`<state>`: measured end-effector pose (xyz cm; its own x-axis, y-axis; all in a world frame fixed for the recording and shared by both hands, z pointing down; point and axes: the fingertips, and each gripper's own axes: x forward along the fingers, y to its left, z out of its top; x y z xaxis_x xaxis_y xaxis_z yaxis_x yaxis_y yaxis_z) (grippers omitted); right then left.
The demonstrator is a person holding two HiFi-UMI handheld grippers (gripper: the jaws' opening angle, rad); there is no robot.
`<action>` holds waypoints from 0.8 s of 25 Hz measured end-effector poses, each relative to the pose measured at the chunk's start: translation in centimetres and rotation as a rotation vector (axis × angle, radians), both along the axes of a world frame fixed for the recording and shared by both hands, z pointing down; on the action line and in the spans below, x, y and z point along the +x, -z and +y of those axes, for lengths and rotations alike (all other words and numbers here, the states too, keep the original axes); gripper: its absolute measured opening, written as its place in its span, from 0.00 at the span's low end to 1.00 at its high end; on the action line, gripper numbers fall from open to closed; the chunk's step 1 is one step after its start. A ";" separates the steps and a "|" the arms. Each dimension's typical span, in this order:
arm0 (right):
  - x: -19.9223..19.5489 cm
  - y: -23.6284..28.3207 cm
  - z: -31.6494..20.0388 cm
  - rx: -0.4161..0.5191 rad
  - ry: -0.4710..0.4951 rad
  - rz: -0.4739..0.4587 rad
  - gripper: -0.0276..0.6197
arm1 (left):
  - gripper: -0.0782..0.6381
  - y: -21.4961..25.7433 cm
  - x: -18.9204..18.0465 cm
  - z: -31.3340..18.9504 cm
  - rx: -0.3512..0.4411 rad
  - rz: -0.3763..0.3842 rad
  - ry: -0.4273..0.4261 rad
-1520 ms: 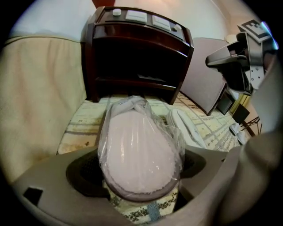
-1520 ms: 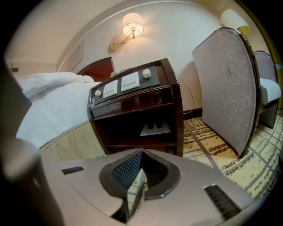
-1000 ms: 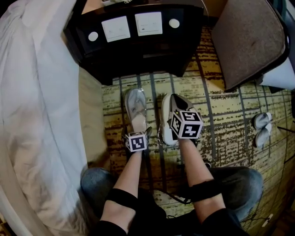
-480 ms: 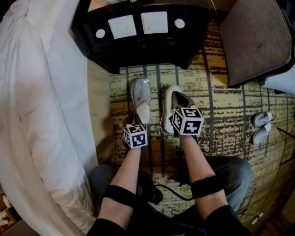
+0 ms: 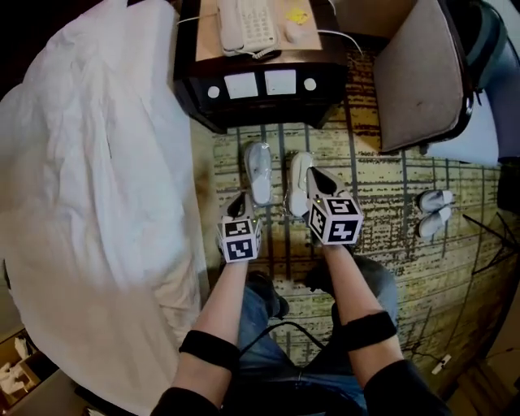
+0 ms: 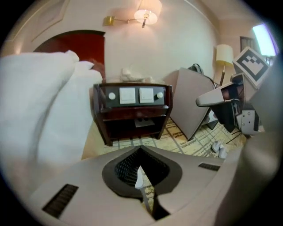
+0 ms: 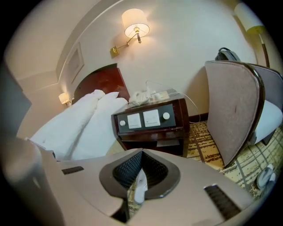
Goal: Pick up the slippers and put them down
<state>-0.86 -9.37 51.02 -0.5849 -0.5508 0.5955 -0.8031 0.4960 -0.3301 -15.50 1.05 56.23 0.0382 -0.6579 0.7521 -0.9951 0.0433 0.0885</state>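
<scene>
Above the carpet, both just raised: left slipper nipped by the left gripper, whose jaws have just been closing on its edge; right slipper clamped in the right gripper. Pickup of the 2 looks done. Nightstand ahead, put-down remains.

**Slippers side by side before the nightstand**

The left slipper sits in your left claw and the right slipper in your right claw, side by side. Beyond them is the nightstand, with a telephone on it. The bed lies left, the chair far right.
</scene>
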 end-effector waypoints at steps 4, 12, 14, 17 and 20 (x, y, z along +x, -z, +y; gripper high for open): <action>0.2 8.3 1.6 0.001 -0.003 0.008 0.05 | 0.11 9.6 -0.5 0.9 0.038 0.005 -0.009; 1.8 23.6 6.2 0.032 0.036 0.040 0.05 | 0.11 27.1 -1.8 5.7 0.114 -0.020 -0.021; 2.2 26.8 7.4 0.042 0.047 0.051 0.05 | 0.11 31.2 -2.0 6.8 0.135 -0.006 -0.015; 2.4 30.6 9.2 0.067 0.082 0.071 0.05 | 0.11 36.0 -2.5 8.1 0.166 -0.005 -0.020; 2.9 33.9 11.0 0.101 0.113 0.087 0.05 | 0.11 39.5 -2.7 9.7 0.193 -0.029 -0.042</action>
